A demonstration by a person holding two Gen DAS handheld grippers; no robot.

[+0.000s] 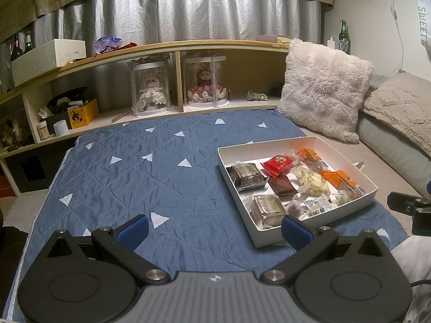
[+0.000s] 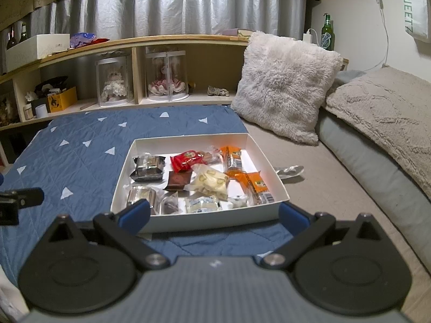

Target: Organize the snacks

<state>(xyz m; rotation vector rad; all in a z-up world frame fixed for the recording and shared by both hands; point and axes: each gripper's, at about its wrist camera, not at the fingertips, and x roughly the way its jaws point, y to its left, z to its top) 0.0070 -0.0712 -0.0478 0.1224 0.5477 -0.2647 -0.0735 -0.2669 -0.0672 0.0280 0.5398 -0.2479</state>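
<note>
A shallow white box (image 1: 317, 141) (image 2: 188, 138) lies on a blue quilted mat and holds several wrapped snacks: a red packet (image 1: 277, 164) (image 2: 186, 160), orange packets (image 1: 340, 179) (image 2: 256, 181), a brown square (image 1: 282, 184) (image 2: 179, 179), clear-wrapped cakes (image 1: 246, 173) (image 2: 148, 165) and a pale yellow bag (image 1: 309, 179) (image 2: 210, 181). My left gripper (image 1: 214, 231) hovers open over the mat, left of the box's near corner. My right gripper (image 2: 214, 215) is open just in front of the box's near wall. Nothing sits between either pair of fingers.
A low shelf (image 1: 172, 47) at the back carries two domed dolls, a yellow box and bottles. A fluffy cushion (image 1: 323, 86) (image 2: 285, 86) and a beige blanket (image 2: 382, 107) lie to the right. A crumpled clear wrapper (image 2: 289, 171) rests beside the box.
</note>
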